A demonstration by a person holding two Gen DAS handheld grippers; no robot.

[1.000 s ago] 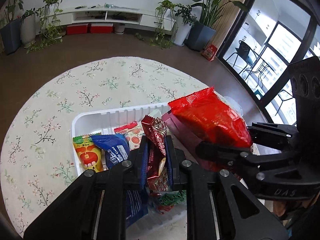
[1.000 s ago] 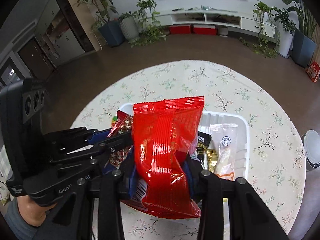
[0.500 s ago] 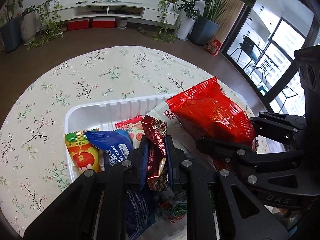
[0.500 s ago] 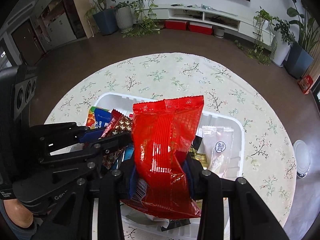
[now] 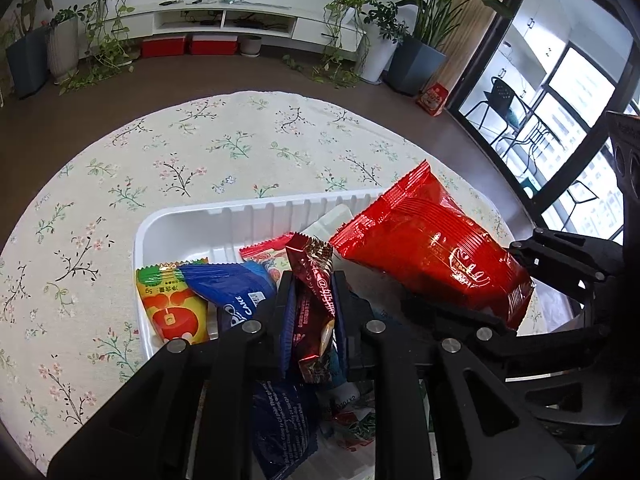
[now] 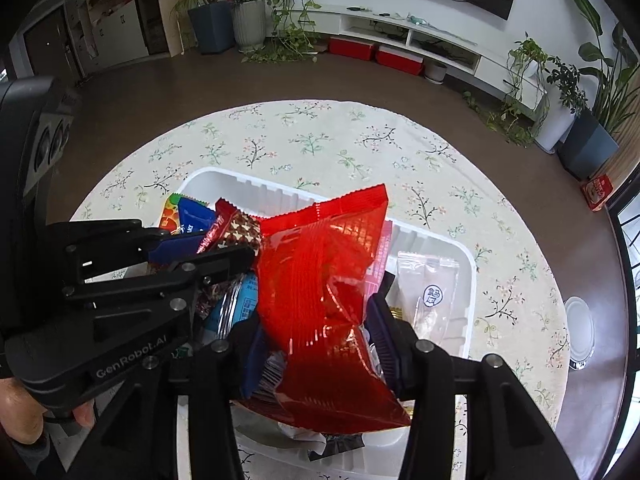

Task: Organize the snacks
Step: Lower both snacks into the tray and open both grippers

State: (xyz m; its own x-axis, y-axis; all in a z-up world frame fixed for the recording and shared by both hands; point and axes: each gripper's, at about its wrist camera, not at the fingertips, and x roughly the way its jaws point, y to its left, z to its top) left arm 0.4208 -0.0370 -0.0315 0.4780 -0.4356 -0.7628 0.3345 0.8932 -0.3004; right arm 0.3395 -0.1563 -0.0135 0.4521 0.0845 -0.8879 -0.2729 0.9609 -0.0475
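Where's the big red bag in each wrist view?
Left wrist: red bag right of centre, clamped in the right hand-held gripper that comes in from the right edge, over the tray.
Right wrist: red bag dead centre, between that camera's own fingers, reaching down to the lower middle.
Shared landmark: the white tray on the floral tablecloth.

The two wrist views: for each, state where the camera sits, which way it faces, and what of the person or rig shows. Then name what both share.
Left wrist: rides the left gripper, looking forward and down at the white tray; jaws clamp a dark red packet.
Right wrist: rides the right gripper, facing the tray; jaws clamp the big red bag; a bare hand shows.
Shared: tray, both packets, floral tablecloth.
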